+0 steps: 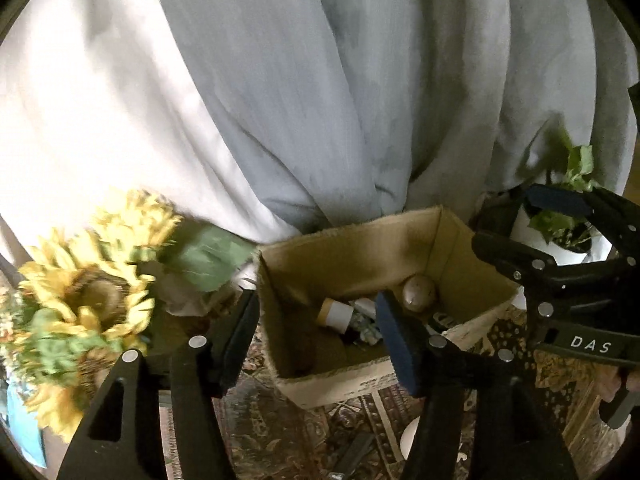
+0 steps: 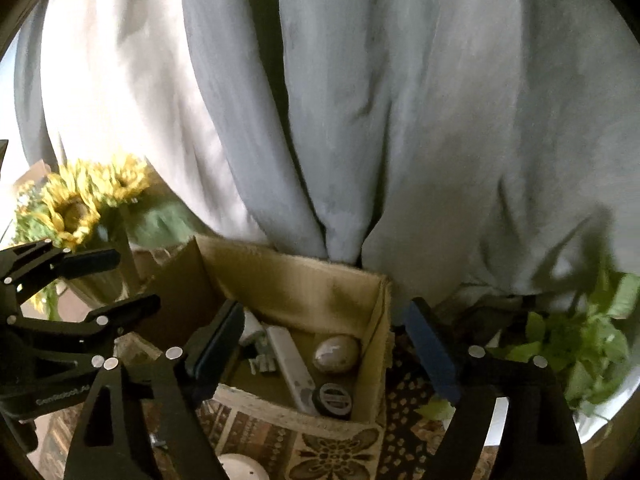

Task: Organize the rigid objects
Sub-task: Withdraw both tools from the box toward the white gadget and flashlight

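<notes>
The left claw (image 1: pixel 316 336) is matte black with triangular cut-outs, round silver screw heads and dark blue pads; the right claw (image 2: pixel 324 344), built alike, shows white "DAS" lettering at the right of the left wrist view.

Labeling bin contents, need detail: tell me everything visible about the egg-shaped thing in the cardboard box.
The egg is smooth and glossy, pale beige-grey with faint marbled streaks, like polished stone, though the material is not certain. It lies on its side on the floor of the open cardboard box, in the far right corner near the box's right wall. A white remote lies just to its left and a round black lid sits in front of it; contact with either is unclear. Neither claw touches it.
</notes>
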### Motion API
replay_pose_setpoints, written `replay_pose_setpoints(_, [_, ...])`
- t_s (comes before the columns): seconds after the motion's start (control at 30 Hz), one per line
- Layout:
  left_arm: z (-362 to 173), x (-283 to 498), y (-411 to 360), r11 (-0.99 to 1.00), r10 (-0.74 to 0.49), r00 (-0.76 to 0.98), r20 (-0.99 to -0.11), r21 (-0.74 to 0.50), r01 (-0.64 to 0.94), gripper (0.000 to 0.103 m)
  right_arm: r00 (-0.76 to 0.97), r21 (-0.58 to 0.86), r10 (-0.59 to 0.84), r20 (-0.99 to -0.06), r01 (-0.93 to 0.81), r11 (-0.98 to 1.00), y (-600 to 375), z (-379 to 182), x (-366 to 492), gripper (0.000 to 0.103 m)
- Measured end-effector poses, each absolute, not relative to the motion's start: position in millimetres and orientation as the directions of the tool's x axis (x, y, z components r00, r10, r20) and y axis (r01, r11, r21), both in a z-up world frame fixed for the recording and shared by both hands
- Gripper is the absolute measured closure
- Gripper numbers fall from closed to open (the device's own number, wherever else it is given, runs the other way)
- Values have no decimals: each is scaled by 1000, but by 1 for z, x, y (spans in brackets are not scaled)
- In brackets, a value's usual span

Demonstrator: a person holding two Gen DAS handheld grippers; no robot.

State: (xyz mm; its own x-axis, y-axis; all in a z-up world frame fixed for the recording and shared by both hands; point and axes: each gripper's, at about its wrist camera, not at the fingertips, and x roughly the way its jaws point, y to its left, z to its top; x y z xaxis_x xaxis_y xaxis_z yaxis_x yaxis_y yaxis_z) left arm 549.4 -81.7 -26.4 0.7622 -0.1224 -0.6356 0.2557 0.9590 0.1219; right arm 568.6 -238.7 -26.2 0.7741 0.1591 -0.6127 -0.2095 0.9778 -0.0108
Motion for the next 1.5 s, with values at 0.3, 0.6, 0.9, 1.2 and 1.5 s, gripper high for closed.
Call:
replay_pose_setpoints(0.3, [-7, 500, -61, 962, -125, 816, -565, 132, 239, 36, 843, -33, 145, -518, -189, 981, -228, 3, 521, 12])
replay_pose_setpoints(0.6, [-7, 458, -44, 965, -103, 845, -525, 151, 212, 29, 876, -39, 143, -460, -181, 983, -213, 15, 476, 9])
replay_pose_setpoints(0.9, [-17, 427, -36, 957, -100, 863, -495, 188, 219, 29, 880, -15, 156, -448, -182, 983, -205, 4, 445, 9])
replay_pose_setpoints(1.2, [-39, 408, -38, 952, -115, 851, -512, 188, 242, 29, 853, 68, 193, -485, -184, 981, -210, -19, 424, 9])
replay_pose_setpoints(1.5, [-73, 404, -36, 946, -140, 805, -576, 162, 280, 29, 849, 30, 159, -504, -167, 986, -207, -41, 410, 9])
